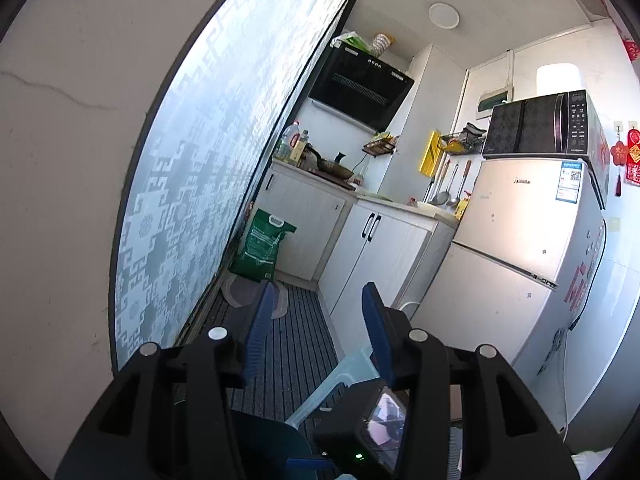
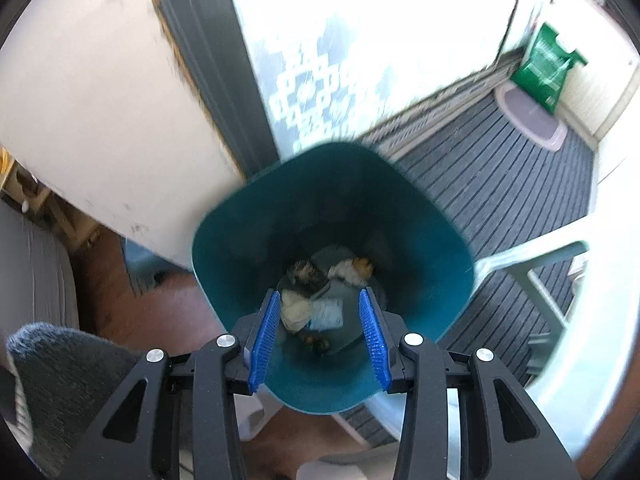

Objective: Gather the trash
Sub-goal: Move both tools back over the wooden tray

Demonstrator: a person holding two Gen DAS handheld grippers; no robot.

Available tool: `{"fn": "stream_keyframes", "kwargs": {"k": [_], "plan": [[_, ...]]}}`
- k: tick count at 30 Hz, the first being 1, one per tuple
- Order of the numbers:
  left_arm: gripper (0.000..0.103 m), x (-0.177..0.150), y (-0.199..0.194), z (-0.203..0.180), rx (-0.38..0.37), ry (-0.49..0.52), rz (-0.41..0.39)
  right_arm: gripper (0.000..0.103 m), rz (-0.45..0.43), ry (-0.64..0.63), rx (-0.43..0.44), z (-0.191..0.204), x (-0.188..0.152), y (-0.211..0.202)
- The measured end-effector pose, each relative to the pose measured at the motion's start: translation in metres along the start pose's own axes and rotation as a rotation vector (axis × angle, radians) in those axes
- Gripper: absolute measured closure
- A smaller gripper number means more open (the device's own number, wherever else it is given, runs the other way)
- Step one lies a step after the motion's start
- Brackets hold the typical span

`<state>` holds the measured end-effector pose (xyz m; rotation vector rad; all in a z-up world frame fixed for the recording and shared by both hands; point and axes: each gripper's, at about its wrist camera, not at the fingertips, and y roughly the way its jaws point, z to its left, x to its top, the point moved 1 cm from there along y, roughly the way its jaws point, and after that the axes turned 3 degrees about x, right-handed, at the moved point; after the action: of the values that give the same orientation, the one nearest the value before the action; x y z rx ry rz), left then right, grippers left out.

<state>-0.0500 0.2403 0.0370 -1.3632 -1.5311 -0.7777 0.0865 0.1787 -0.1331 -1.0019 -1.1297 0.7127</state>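
Observation:
In the right wrist view a teal trash bin [image 2: 248,220] stands directly below my right gripper [image 2: 322,300]. The gripper is open and empty, its blue pads over the bin's mouth. Crumpled paper and food scraps [image 2: 316,292] lie at the bin's bottom. In the left wrist view my left gripper [image 1: 318,292] is open and empty, held up and pointing into the kitchen. The right gripper's camera body [image 1: 368,432] and a bit of the teal bin [image 1: 272,444] show below it.
A frosted patterned sliding door [image 1: 200,160] runs along the left. A green sack [image 1: 260,246] stands by the white cabinets [image 1: 376,248]. A fridge [image 1: 520,248] with a microwave [image 1: 540,124] is on the right. A pale plastic stool [image 2: 532,264] stands beside the bin on the striped mat [image 2: 500,184].

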Motion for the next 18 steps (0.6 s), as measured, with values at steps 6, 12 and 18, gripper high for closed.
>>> {"fn": "stream_keyframes", "kwargs": {"k": [6,12,18], "plan": [[0.054,0.005,-0.001,0.000,-0.012,-0.050,-0.038,0.061,-0.182,0.057,-0.041,-0.022,0.005,-0.061],[0.045,0.001,0.008,-0.016,-0.025,-0.033,-0.021,0.061,-0.300,0.100,-0.083,-0.049,0.001,-0.109],[0.039,-0.005,0.018,-0.037,-0.037,-0.004,-0.005,0.061,-0.361,0.146,-0.118,-0.075,-0.017,-0.137]]}}
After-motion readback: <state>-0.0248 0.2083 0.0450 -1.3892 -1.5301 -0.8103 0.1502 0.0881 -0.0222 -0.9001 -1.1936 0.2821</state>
